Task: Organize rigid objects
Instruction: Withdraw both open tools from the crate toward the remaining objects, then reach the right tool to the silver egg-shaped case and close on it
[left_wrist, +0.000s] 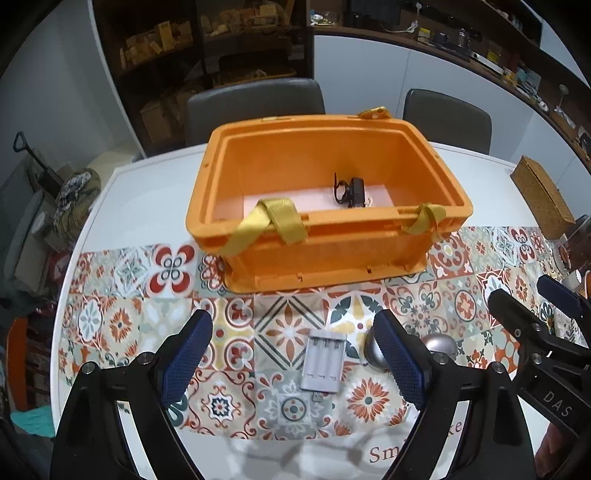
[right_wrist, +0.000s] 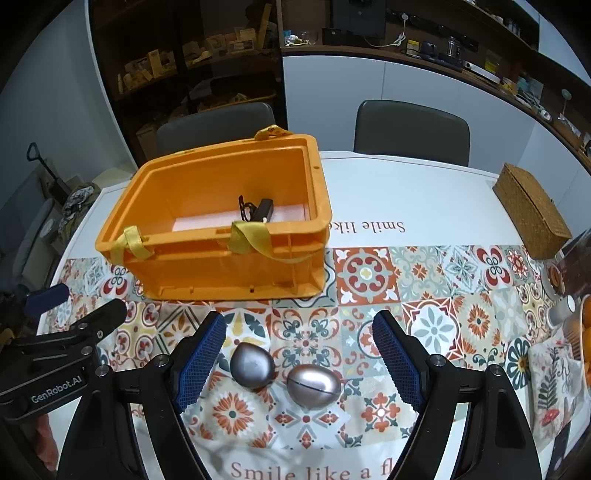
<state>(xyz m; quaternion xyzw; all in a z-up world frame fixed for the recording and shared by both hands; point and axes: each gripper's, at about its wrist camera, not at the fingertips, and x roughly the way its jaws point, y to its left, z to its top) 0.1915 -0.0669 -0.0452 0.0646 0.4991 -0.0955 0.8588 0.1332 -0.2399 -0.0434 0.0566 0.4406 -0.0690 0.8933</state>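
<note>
1. Left wrist view: the left claw (left_wrist: 291, 354) stands wide open and holds nothing. Between its blue pads, on the patterned cloth of the bench (left_wrist: 147, 184), lies a grey battery charger (left_wrist: 323, 363), apart from both pads and somewhat nearer the right-hand one.
2. The charger's long axis runs roughly along the line the claw points, so its two long edges face the pads; in my judgement a straight drop and a squeeze across its narrow width would do.
3. Beyond the charger, across a strip of cloth, stands the orange crate (left_wrist: 317, 258) with yellow straps over its near rim; a small black gadget (left_wrist: 351, 192) already lies inside on a pale liner.
4. At the right edge of this view the right claw (left_wrist: 535, 299) shows just beside the left one.
5. Right wrist view: the right claw (right_wrist: 299, 354) is likewise open and empty. Two metal eggs lie between its pads, a darker left egg (right_wrist: 252, 365) close to the left pad and a rosier right egg (right_wrist: 313, 384) nearer the middle, the two just beside each other.
6. The crate (right_wrist: 221, 266) sits ahead and to the left here. The left hand is nearer the charger, the right hand nearer the eggs.
</note>
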